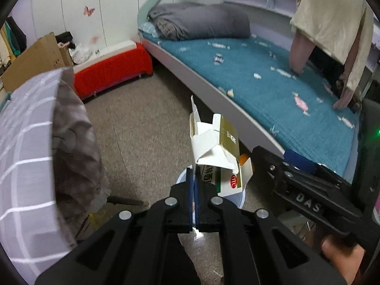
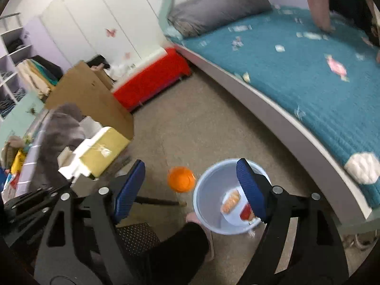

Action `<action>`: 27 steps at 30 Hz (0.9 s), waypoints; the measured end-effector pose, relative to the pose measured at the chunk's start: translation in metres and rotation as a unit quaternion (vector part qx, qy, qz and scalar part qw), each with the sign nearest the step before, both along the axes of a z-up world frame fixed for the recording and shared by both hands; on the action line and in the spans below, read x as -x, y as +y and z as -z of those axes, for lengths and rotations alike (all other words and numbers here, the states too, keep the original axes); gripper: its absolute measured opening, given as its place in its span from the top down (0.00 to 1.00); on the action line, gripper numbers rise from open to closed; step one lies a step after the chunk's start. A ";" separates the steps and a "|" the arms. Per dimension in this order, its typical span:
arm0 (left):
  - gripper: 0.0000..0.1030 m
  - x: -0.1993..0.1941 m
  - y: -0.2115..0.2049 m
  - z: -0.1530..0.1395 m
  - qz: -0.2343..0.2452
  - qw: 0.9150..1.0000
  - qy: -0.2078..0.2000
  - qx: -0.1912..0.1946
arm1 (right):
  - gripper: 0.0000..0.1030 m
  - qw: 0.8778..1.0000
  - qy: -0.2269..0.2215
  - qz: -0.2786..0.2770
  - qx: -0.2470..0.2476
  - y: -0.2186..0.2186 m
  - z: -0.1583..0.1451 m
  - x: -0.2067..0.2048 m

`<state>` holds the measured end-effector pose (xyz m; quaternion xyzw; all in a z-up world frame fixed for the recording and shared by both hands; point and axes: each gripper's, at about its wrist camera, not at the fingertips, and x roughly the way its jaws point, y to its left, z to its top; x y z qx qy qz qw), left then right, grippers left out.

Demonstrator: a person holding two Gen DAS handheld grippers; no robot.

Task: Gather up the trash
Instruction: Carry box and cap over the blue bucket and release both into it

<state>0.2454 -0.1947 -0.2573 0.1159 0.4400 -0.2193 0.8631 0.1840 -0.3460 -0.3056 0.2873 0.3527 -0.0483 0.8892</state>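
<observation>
Left gripper (image 1: pixel 193 185) is pinching a flattened carton (image 1: pixel 215 152) marked "OTC", other print unreadable. Right gripper (image 2: pixel 190 182) is spread above the blue bin (image 2: pixel 209 190), blurry orange thing (image 2: pixel 181 179) mid-gap.

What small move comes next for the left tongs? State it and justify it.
Probably carry the left tongs sideways until they hang over the blue bin. They are shut on crumpled cartons, which the right wrist view shows beside the bin, not above it, so opening now would likely miss.
</observation>
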 end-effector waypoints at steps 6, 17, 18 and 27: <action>0.99 -0.011 -0.009 0.028 0.010 0.999 0.040 -0.012 | 0.24 0.999 0.026 0.025 -0.025 -0.015 0.022 0.013; 0.99 -0.017 -0.037 0.063 0.040 0.995 0.089 -0.033 | 0.24 0.997 0.037 0.066 -0.017 -0.029 0.029 0.029; 0.98 -0.018 -0.039 0.065 0.041 0.994 0.092 -0.033 | 0.24 0.997 0.035 0.069 -0.016 -0.030 0.028 0.030; 0.80 -0.037 -0.064 0.073 0.058 0.992 0.109 -0.012 | 0.24 0.992 0.013 0.121 -0.019 -0.048 0.026 0.043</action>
